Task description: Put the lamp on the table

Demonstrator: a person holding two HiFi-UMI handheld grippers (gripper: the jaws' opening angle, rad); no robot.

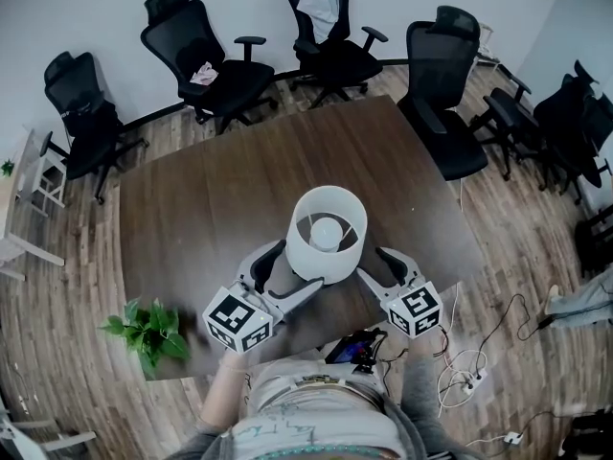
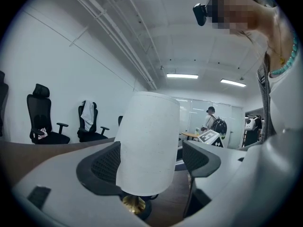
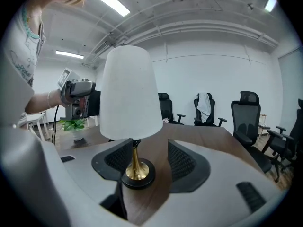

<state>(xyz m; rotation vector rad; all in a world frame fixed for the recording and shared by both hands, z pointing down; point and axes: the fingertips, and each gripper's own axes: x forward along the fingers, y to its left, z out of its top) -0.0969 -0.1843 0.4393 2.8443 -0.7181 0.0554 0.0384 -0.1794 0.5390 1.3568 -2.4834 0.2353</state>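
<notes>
A table lamp with a white shade stands upright on the dark wooden table, near its front edge. In the right gripper view its brass stem and round black base rest on the wood. My left gripper reaches in from the left and my right gripper from the right, each with its jaws spread to either side of the lamp's lower part. In the left gripper view the shade fills the gap between the jaws of the left gripper. The right gripper is open, and the base sits close to its left jaw without being pinched.
A small potted plant stands on the table's front left corner. A phone-like device lies at the front edge by the person's body. Several black office chairs ring the far side. Cables and a power strip lie on the floor at right.
</notes>
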